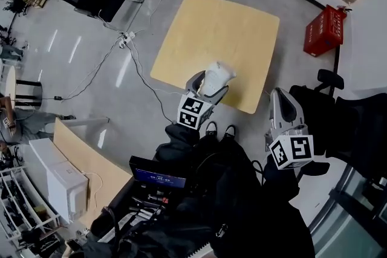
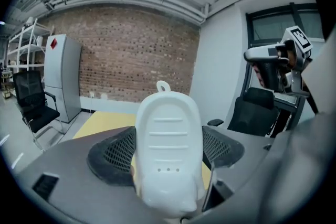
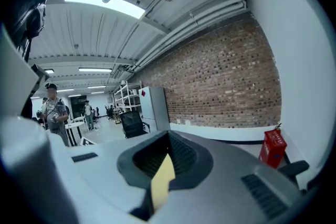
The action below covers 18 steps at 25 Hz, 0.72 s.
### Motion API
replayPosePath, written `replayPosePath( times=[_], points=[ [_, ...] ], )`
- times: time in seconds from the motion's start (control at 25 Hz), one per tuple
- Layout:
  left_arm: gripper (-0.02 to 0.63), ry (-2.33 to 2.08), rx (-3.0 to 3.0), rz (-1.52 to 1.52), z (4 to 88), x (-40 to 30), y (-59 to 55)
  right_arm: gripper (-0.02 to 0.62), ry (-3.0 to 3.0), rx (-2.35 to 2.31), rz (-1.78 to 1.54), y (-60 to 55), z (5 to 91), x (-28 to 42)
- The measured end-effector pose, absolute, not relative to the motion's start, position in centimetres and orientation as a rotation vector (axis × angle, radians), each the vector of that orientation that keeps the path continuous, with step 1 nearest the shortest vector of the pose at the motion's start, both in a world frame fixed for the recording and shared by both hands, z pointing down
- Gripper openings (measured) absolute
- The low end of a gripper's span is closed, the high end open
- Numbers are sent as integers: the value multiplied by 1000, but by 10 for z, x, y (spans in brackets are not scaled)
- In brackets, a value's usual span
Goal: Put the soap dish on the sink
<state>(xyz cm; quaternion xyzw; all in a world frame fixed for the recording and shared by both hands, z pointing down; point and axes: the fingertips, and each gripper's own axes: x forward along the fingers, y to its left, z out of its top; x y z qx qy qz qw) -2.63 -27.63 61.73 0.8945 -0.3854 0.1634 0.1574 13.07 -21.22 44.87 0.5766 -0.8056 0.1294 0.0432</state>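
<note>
soap dish (image 2: 169,147), white, l. gripper (image 1: 211,87) holding it
l. jaws clamping on dish, hanging over near edge of yellow table (image 1: 211,27); r. gripper (image 1: 283,98) hanging off to the side, jaws closed tog., empty.

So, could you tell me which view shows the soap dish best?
The left gripper view: the soap dish fills its centre, ribs, holes and loop clear, clamped in the left tool. The head view shows it small and white over the table. The right gripper view misses it.
</note>
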Motion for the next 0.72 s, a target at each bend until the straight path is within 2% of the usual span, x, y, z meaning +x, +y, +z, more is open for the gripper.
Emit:
replayPosePath(
  times=[0.72],
  points=[
    [391,-931,2432,975,785,-7,-322,5,-2291,1813,523,-230,489,150]
  ],
)
